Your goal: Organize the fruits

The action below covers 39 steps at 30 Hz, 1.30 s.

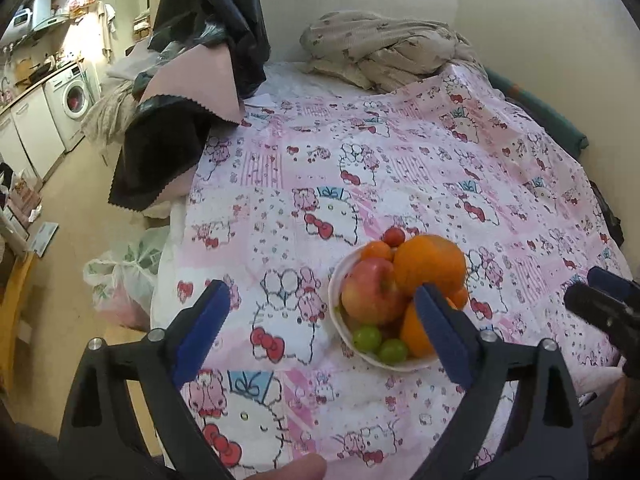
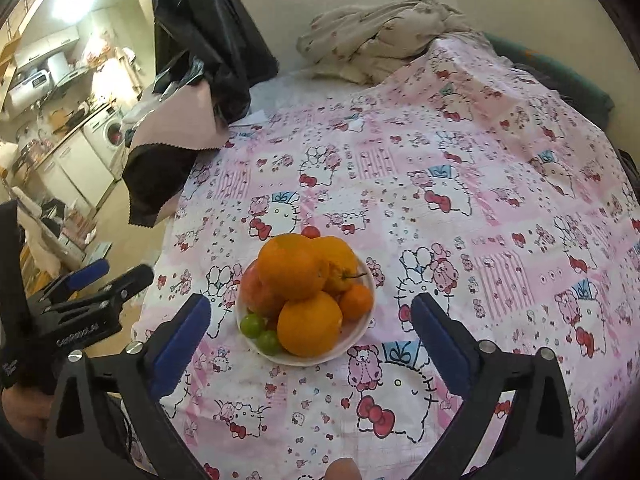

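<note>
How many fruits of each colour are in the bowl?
Orange fruits: 5, counting across both views
Green fruits: 2
Red-pink apple: 1
Small red fruit: 1
Total: 9 showing; the pile may hide more.

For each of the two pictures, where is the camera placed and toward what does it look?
Left wrist view: sits on the left tool, looking forward and down at the patterned bedsheet and the bowl of fruit; its own two blue pads stand open, empty, a fingertip shows at the bottom edge, and the right tool enters at right.
Right wrist view: sits on the right tool, aimed down at the same bowl; pads open, with the left tool at left.
Shared: bowl, sheet, crumpled blanket, kitchen.
</note>
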### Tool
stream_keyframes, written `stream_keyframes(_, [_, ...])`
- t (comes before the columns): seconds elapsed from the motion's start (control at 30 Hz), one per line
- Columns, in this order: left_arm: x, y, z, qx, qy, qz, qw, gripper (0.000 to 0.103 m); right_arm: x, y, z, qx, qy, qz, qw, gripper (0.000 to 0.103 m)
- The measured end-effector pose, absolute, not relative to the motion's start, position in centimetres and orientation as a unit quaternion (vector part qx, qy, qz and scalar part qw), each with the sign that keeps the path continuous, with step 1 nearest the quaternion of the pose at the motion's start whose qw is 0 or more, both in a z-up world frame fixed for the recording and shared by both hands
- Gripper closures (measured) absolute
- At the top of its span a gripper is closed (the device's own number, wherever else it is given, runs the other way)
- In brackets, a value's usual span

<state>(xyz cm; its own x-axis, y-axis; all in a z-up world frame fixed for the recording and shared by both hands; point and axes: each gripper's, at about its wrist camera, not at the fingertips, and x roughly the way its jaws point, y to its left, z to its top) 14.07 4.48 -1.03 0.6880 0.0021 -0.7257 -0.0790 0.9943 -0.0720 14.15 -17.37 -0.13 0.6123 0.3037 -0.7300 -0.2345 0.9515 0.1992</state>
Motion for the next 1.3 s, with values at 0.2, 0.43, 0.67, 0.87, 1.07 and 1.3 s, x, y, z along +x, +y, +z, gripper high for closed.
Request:
stream_keyframes(0.2, [12.5, 3.7, -1.4, -0.037, 0.388, 0.027, 0.920, 0.006, 13.1, -17.2, -1.8, 0.026, 0.388, 0.140, 0.911, 0.000])
stream_keyframes(0.43, [12.6, 3.6, -3.0, -0.029, 0.370, 0.044, 0.928, 0.000, 13.7, -17.2, -3.3, 0.034, 0.376, 0.124, 0.918, 0.000])
stream_keyframes(0.67, [13.5, 3.9, -3.6, -0.049, 0.378, 0.044, 0.924, 0.000, 13.9, -17.0, -3.8, 0.012, 0.365, 0.107, 0.925, 0.000])
stream_keyframes(0.87, [13.7, 3.4, -3.9, -0.040, 0.382, 0.037, 0.923, 0.000, 14.0, -16.7, -3.9, 0.004, 0.364, 0.105, 0.925, 0.000])
stream_keyframes(1.07, [13.8, 3.6, -3.9, -0.043, 0.384, 0.038, 0.922, 0.000, 14.1, -16.4, -3.9, -0.004, 0.361, 0.105, 0.927, 0.000])
stream_keyframes(1.3, [13.6, 3.0, -3.2, -0.036, 0.372, 0.027, 0.927, 0.000, 14.1, -16.5, -4.1, -0.006, 0.365, 0.101, 0.926, 0.000])
